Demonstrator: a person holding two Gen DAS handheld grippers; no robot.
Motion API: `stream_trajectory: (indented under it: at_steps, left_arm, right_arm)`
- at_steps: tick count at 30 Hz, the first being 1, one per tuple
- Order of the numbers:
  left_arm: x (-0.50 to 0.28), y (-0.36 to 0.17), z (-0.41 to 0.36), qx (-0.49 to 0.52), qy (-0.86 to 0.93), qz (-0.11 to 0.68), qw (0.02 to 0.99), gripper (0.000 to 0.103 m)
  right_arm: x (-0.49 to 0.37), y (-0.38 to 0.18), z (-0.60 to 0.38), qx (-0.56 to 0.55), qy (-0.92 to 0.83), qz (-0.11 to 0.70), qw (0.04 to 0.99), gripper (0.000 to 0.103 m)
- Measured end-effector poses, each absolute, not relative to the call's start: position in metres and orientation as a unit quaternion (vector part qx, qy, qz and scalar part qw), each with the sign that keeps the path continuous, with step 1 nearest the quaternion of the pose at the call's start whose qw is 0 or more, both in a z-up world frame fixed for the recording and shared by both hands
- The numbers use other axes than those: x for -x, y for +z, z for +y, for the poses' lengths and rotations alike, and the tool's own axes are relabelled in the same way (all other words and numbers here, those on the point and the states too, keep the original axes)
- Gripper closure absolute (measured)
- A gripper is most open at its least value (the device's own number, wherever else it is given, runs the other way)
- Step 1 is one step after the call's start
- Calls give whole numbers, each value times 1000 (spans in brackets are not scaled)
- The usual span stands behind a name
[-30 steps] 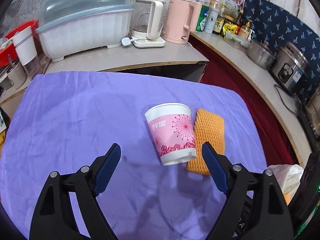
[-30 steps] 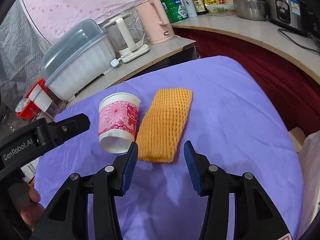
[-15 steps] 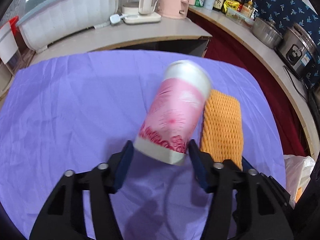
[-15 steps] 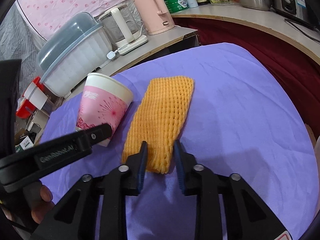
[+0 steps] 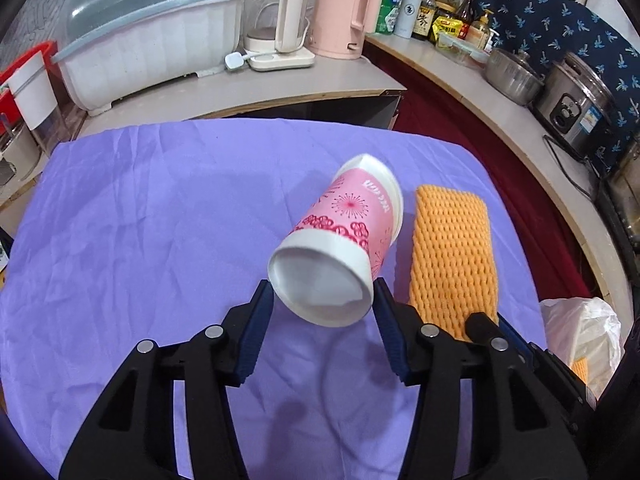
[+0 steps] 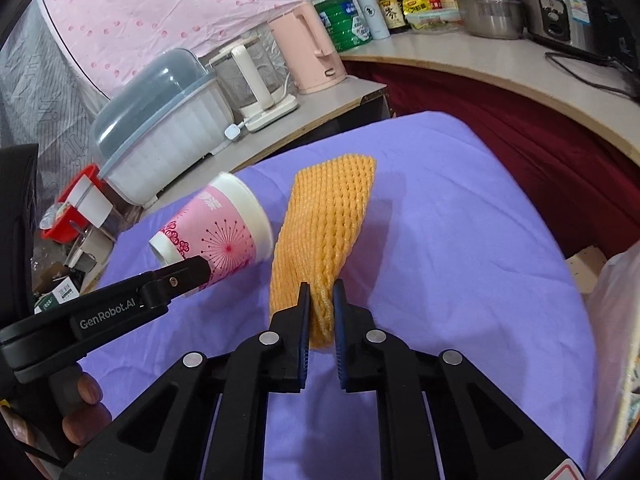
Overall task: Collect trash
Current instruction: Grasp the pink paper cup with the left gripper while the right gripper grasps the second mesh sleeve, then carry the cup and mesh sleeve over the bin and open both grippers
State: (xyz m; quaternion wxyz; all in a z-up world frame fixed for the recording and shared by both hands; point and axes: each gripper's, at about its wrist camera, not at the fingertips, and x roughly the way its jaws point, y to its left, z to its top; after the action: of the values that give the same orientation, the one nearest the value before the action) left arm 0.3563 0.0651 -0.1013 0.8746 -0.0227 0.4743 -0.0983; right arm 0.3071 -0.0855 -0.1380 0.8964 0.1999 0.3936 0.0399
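Meanwhile, the left gripper (image 5: 323,304) clamped the base of the pink paper cup (image 5: 340,248), which was tilted and lifted off the purple cloth (image 5: 140,220) on the bench. Just beside it, the right gripper (image 6: 321,308) had just been closing, pinching the near end of the orange foam net (image 6: 324,232).

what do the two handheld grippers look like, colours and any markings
Both the left gripper and the right gripper are matte black plastic, with triangular cut-out arms, round silver pivot bolts and ribbed blue pads on the fingers. White "GenRobot.AI" lettering runs along the left gripper's side, seen from the right wrist. No cables or sleeves show.
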Motion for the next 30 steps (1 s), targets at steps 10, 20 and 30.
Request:
stream_trajectory:
  at_steps: [10, 20, 30]
  left_arm:
    - [-297, -51, 39, 15, -126, 446, 886, 55]
    - [-240, -12, -13, -3, -169, 421, 891, 55]
    - [-186, 5, -92, -33, -232, 407, 883, 55]
  right_arm:
    - [-244, -84, -119, -208, 21, 352, 913, 92]
    - [-176, -57, -173, -230, -21, 317, 920, 92]
    - [-107, -56, -249, -264, -87, 295, 914, 92]
